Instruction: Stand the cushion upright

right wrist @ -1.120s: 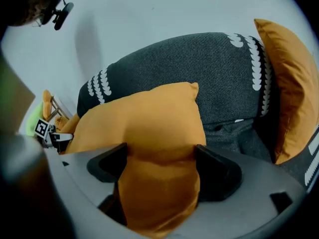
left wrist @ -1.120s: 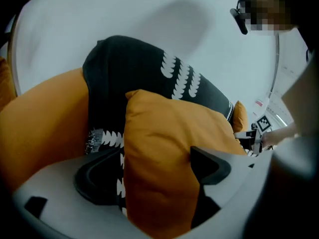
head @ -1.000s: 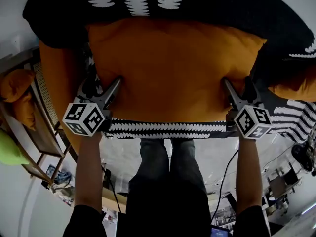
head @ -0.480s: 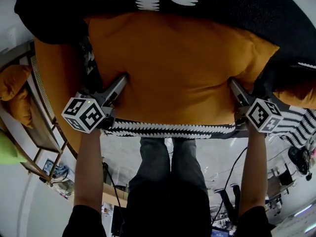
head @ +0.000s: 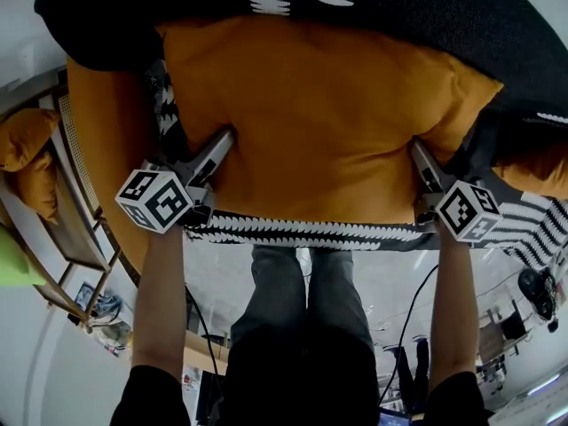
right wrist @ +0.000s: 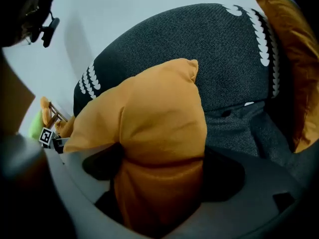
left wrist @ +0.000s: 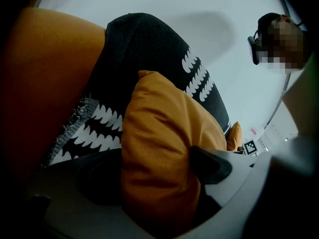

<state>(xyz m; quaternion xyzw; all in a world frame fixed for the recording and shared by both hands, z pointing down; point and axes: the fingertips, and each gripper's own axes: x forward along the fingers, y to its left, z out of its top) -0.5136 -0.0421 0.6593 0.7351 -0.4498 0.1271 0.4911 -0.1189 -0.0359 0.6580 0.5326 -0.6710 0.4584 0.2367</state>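
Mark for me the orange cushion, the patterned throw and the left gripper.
orange cushion [head: 319, 122]: head view, middle of its face.
patterned throw [head: 302, 231]: head view, strip below the cushion.
left gripper [left wrist: 157, 171]: left gripper view, midway between its jaws.

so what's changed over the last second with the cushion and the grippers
Both grippers have slid further onto the cushion's side edges. The left gripper's spread jaws have closed on its left edge. The right gripper's jaws are closing with the right edge bunched between them. The cushion itself has barely shifted and is still against the dark seat.
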